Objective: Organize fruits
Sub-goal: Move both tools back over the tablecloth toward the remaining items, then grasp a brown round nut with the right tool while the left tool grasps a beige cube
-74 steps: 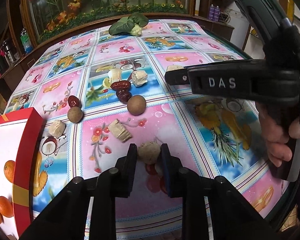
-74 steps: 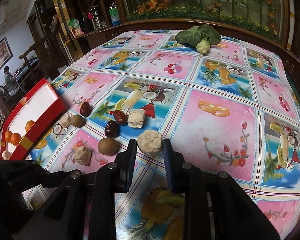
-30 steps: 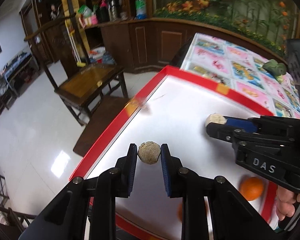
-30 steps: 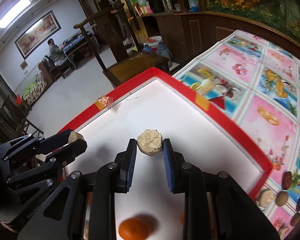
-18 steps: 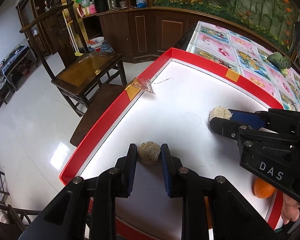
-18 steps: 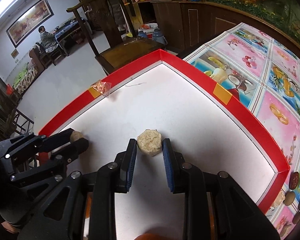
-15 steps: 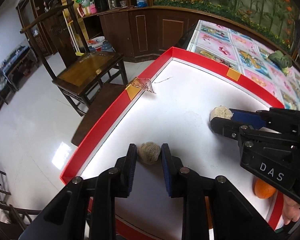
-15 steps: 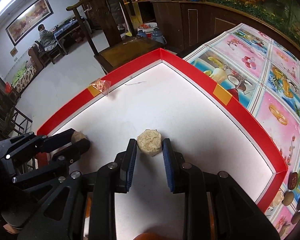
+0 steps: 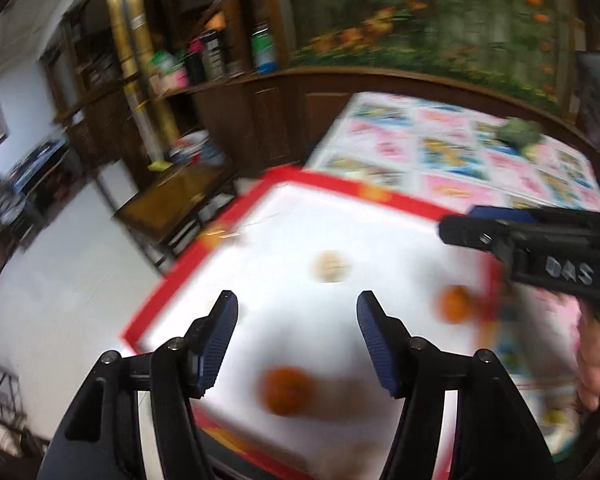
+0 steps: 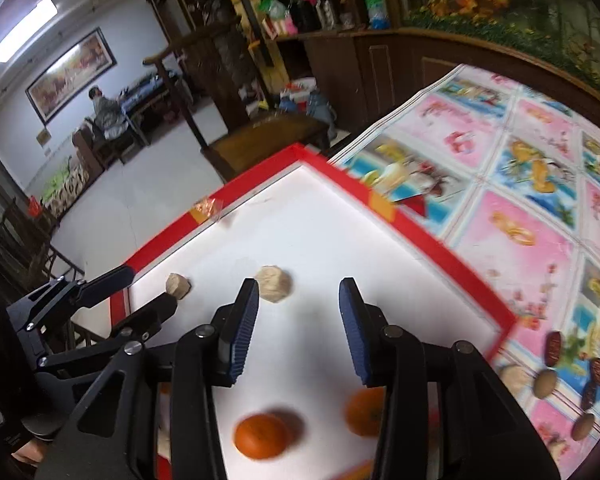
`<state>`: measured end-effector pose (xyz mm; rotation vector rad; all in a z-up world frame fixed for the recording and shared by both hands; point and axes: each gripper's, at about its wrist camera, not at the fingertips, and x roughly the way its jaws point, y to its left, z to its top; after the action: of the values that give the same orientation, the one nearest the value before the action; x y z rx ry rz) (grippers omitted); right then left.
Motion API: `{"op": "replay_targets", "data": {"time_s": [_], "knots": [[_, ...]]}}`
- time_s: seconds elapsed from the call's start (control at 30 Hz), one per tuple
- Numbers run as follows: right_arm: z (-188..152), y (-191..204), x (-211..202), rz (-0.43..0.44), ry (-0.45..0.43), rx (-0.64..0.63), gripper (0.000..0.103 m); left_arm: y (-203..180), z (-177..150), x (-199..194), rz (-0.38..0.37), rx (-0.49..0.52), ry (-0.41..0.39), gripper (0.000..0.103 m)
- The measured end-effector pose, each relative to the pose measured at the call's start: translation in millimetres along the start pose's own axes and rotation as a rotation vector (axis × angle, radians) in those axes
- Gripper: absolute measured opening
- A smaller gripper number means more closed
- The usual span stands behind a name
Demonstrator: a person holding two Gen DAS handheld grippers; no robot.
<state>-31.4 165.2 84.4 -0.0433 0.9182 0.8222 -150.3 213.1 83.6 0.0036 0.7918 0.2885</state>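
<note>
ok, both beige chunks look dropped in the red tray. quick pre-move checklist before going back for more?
1. Left gripper jaws have just been opening, nothing between them: ok.
2. Right gripper jaws likewise just opening, empty: ok.
3. Left chunk lies in the red tray, beside a left fingertip; contact: cannot tell.
4. Right chunk rests in the tray, just ahead of the jaws: ok.
5. Oranges stay inside the tray: ok.
6. More fruit waits on the tablecloth: ok.
</note>
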Motion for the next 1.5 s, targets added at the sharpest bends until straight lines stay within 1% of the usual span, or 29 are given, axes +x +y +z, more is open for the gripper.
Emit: {"op": "replay_targets", "data": {"time_s": [0.07,0.23,0.27,0.43,0.6,0.7,0.8,0.93,1.03,1.1,1.2,1.3,1.43,1.5], "knots": [[-7,-19,-21,-0.008,-0.023,0.011,0.044,-30,-1,-11,-0.074,0.054,-0.015,0.062],[-31,-85,-76,-0.053,-0.078,0.065,0.044,-84,-6,-17,-0.199,0.136,0.007,0.063],[-38,-104,-87,-0.054,-0.081,0.088,0.044,-96,-8,-16,-0.216,0.151,0.016,0.063],[-68,-165,-119,-0.08,-0.074,0.162,0.044,-142,-14,-6,-0.287,0.201,0.066,0.063],[-99,-203,-121,-0.113,-0.022,0.184,0.044,-177,-17,4,-0.312,0.238,0.1,0.063],[-106,-211,-114,-0.138,0.007,0.18,0.044,-184,-17,10,-0.33,0.224,0.117,0.063],[-106,-207,-109,-0.128,0.005,0.16,0.043,-191,-18,15,-0.339,0.22,0.127,0.063],[-107,-201,-98,-0.149,0.024,0.136,0.039,-194,-19,20,-0.346,0.22,0.138,0.063],[-107,-200,-92,-0.181,0.022,0.132,0.038,-194,-19,24,-0.36,0.217,0.147,0.063],[-106,-199,-89,-0.179,0.02,0.131,0.038,-195,-19,24,-0.366,0.218,0.148,0.063],[-106,-197,-82,-0.181,0.034,0.127,0.033,-197,-18,26,-0.375,0.217,0.153,0.063],[-106,-194,-79,-0.197,0.029,0.107,0.029,-201,-17,28,-0.379,0.221,0.159,0.063],[-105,-198,-82,-0.197,0.025,0.121,0.029,-209,-13,29,-0.385,0.229,0.158,0.063],[-104,-203,-88,-0.184,0.015,0.148,0.029,-215,-11,31,-0.377,0.233,0.155,0.063]]}}
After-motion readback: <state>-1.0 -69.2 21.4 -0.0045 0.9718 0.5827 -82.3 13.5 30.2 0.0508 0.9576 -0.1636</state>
